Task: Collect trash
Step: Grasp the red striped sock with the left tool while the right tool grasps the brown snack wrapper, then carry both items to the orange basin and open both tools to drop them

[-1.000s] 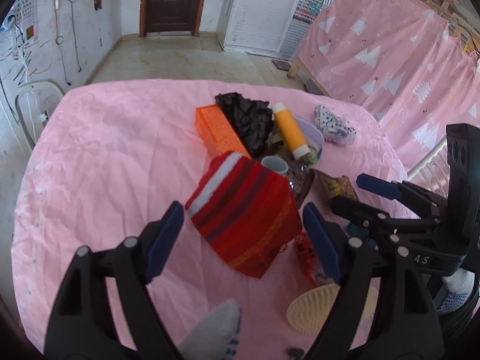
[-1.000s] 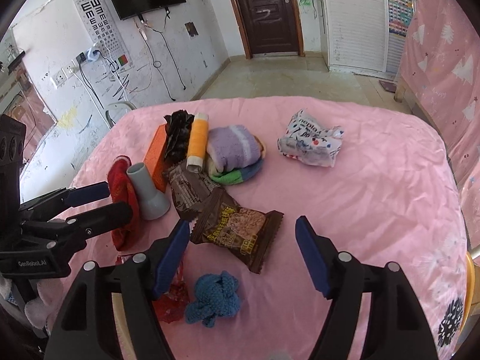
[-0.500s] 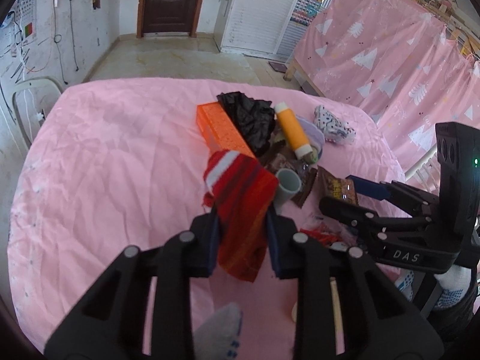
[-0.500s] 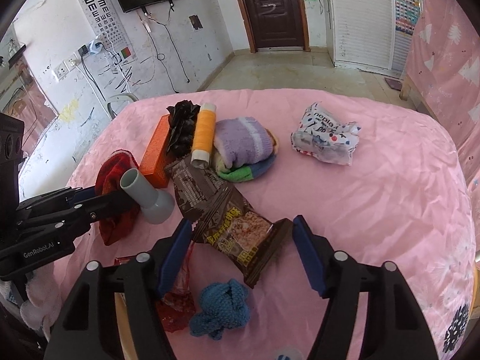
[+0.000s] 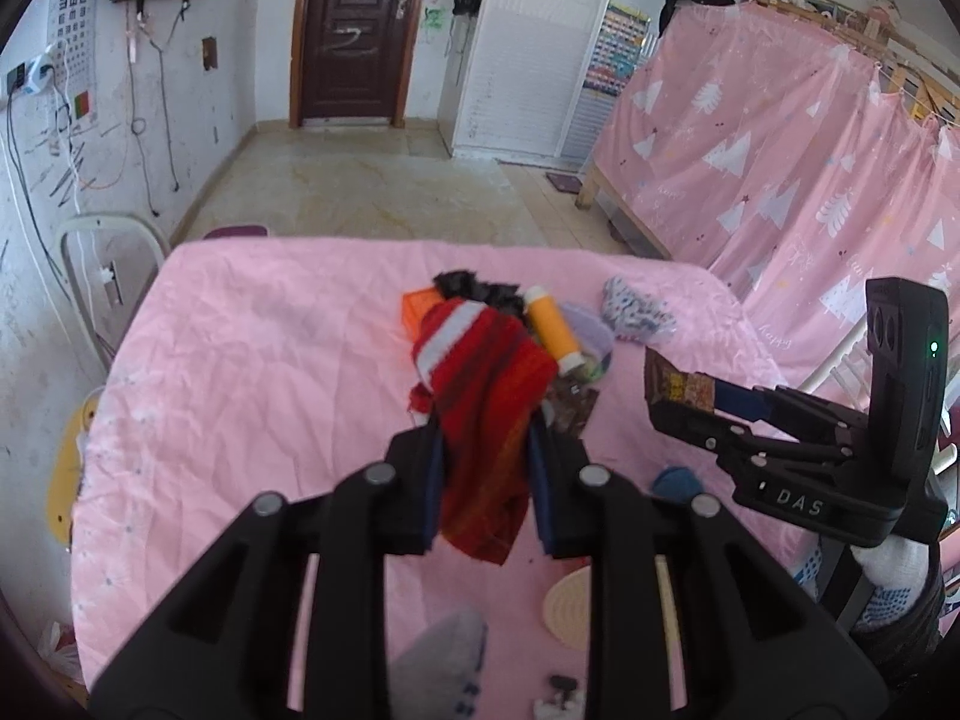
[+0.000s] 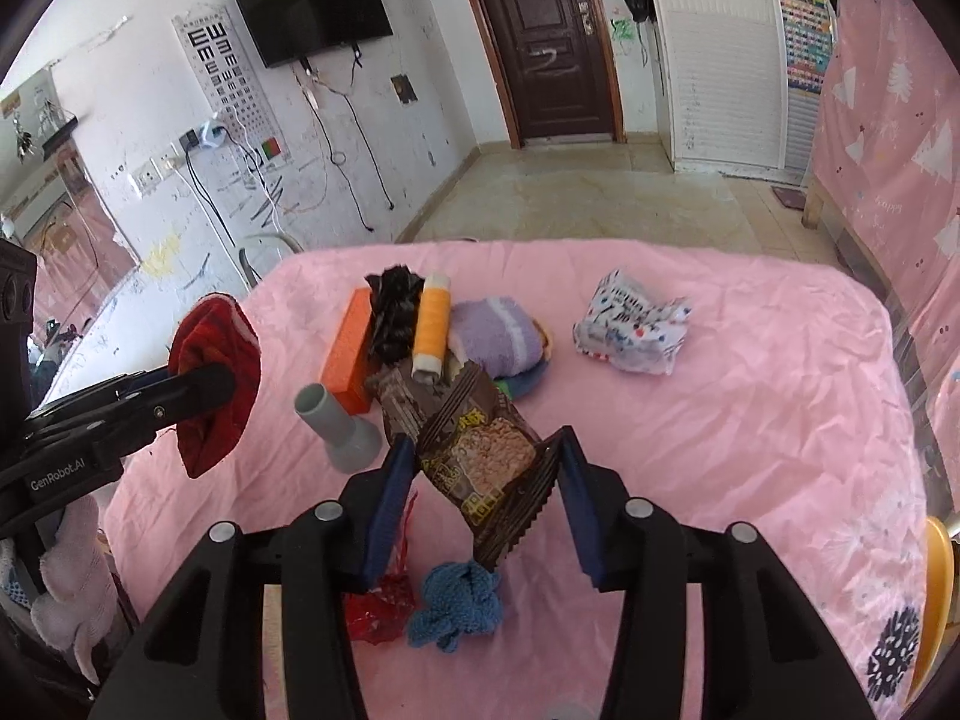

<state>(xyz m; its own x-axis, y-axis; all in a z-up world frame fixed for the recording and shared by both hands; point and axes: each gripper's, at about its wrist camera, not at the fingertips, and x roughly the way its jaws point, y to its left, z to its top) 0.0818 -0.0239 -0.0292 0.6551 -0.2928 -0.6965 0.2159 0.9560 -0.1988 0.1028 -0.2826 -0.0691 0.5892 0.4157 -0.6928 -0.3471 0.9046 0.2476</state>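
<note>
Gripping from both sides: left gripper (image 5: 486, 477) with jaws pinched tight on the red striped sock (image 5: 486, 396), lifted clear of the pink worktop (image 5: 252, 372); right gripper (image 6: 480, 510) with jaws narrowed onto the brown snack packet (image 6: 486, 462), tilted, raised above the blue knitted ball (image 6: 456, 606). Probably light and crinkly, that packet; slippery film, so best pinched across a crimped end seam. Soft and limp, the sock; easy anywhere. Left lying: white crumpled wrapper (image 6: 630, 330), second brown wrapper (image 6: 402, 402), red foil scrap (image 6: 378, 606).
</note>
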